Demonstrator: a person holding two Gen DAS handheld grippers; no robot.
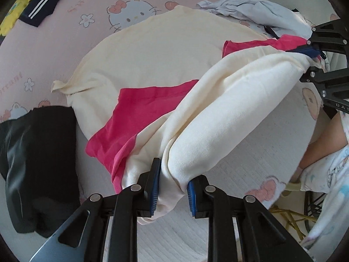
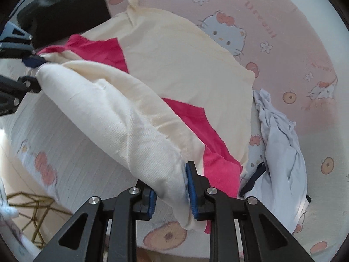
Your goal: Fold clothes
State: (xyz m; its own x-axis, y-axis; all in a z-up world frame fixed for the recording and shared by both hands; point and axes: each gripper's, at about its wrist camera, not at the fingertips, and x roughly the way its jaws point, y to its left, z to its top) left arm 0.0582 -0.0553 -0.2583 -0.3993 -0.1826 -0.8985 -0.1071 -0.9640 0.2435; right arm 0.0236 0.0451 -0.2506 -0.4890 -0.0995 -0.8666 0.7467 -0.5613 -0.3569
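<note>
Cream and pink garment (image 1: 165,50), soft, light, limp knit, spread mid-bed on the sheet (image 1: 54,50): your left gripper (image 1: 173,188) and right gripper (image 2: 170,193) each pinch its bunched near hem, so hold both ends taut or it sags.

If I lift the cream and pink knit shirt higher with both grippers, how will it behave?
The cream and pink knit shirt will probably sag: the span between the left gripper and right gripper already bows. It looks light, bunching easily at the fingers. Its far half may drag across the pink cartoon-cat bedsheet.
</note>
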